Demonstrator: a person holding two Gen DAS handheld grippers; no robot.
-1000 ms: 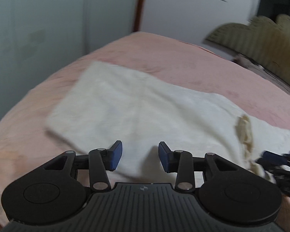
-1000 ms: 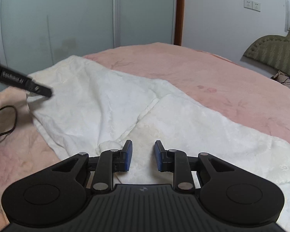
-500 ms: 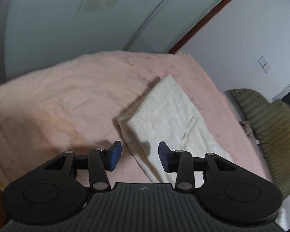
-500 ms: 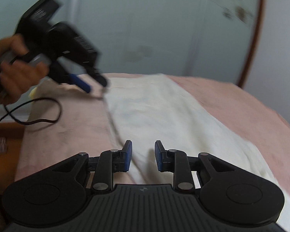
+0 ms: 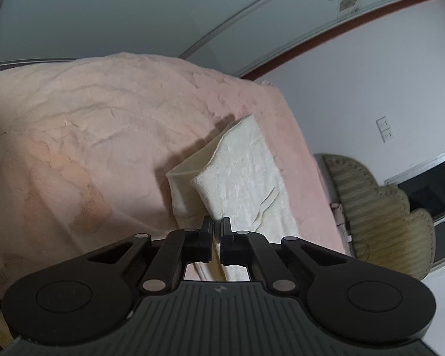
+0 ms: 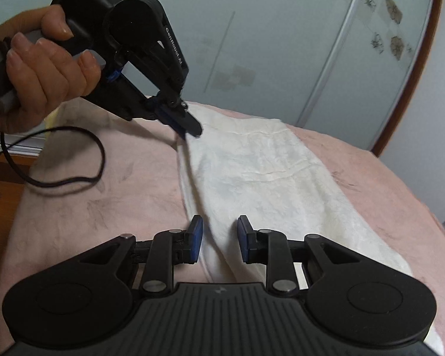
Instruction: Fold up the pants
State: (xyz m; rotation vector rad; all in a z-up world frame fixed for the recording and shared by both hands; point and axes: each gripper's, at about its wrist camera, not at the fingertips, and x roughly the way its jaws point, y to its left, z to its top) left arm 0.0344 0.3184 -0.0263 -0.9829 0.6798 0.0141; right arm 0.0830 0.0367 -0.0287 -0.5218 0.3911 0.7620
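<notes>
Pink bed (image 6: 109,207) w/ white pants (image 6: 267,184), no containers.

Frosted sliding wardrobe doors (image 6: 281,44) stand behind the pink-covered bed (image 5: 89,136), beside an olive headboard (image 5: 379,207).

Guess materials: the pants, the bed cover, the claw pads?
Pants: looks like a soft, plush white fabric, matte, with fine crinkles and a fuzzy surface; possibly fleece or velour. Bed cover: pink napped textile, matte, with brushed streaks and worn patches; likely fleece. Pads: blue, smooth, low sheen, probably rubber or silicone, set in black plastic fingers.
</notes>
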